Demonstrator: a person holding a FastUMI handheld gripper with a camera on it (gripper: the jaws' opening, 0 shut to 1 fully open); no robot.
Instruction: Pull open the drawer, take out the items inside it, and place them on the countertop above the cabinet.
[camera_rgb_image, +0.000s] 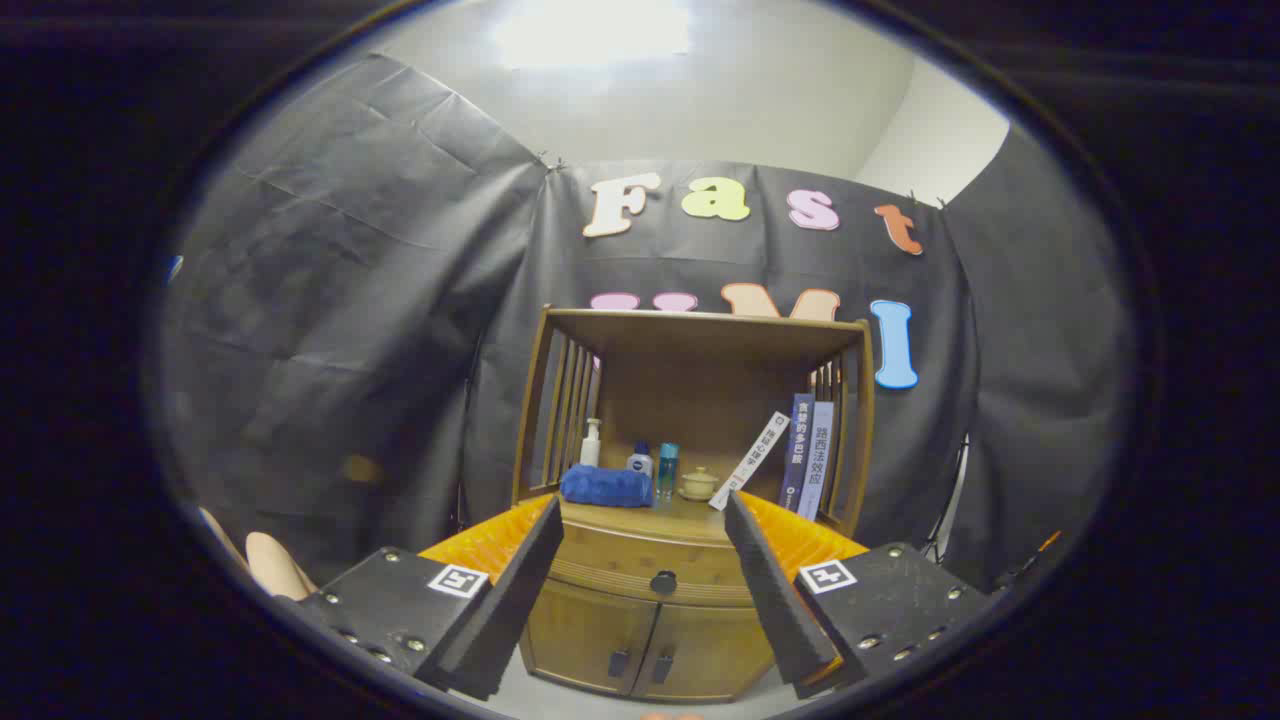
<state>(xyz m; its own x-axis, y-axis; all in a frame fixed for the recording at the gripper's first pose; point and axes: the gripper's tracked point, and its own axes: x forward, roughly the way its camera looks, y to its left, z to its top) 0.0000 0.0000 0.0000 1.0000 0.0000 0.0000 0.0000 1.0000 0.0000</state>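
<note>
Tongs (645, 530) stand wide apart with nothing between them, their two fingers (505, 610) framing a wooden cabinet (640, 640) straight ahead. Its drawer (640, 560) is closed, flush with the front, its long axis running side to side and its face turned toward the tongs; a round dark knob (663, 582) sits at its middle, between and just beyond the fingertips. Below are two doors with small dark handles (640, 665). On the desk (650, 518) above the drawer, under an open shelf frame (700, 330), a folded blue cloth (606, 486) lies at the left front edge, a white pump bottle (591, 444) behind it. A small white-capped bottle (640, 461), a teal bottle (667, 470) and a lidded pot (698, 484) stand near the middle. Books (808, 455) stand at the right edge, one white book (750, 462) leaning against them.
</note>
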